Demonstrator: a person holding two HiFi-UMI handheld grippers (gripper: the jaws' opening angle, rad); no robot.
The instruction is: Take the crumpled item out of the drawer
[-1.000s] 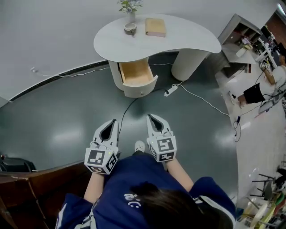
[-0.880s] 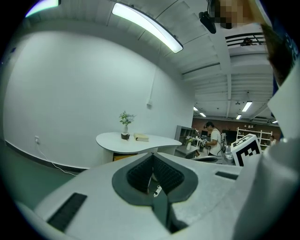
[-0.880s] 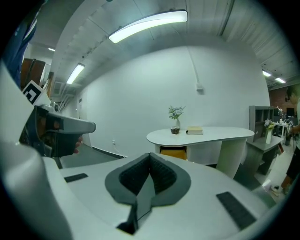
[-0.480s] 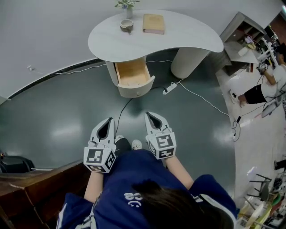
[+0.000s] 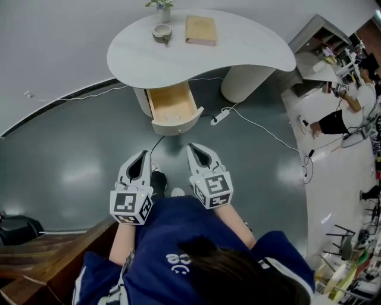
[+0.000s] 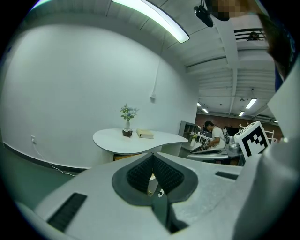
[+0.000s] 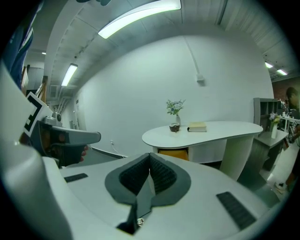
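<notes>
Under the white kidney-shaped table (image 5: 244, 50) ahead of you, the one wooden drawer (image 5: 172, 102) stands pulled out. Its long axis runs from the pedestal toward you, with the rounded white front nearest you. The crumpled item cannot be made out in any view. From your head the drawer's inside is small and its back end is tucked under the tabletop. From both gripper views only an orange-brown strip of it shows above the jaws. So you cannot tell where in the drawer the item lies, or which way it points. You hold two grippers, well apart from the drawer and both aimed at it. The left gripper (image 5: 144, 153) has its ribbed pads pressed together at the tips with nothing between them. The right gripper (image 5: 191, 146) is likewise closed and empty. On the tabletop you have one book (image 5: 200, 30), one cup (image 5: 161, 33) and one small vase of sprigs (image 5: 158, 5), cut off at the frame's top edge. One power strip (image 5: 219, 117) lies on the floor right of the drawer.
</notes>
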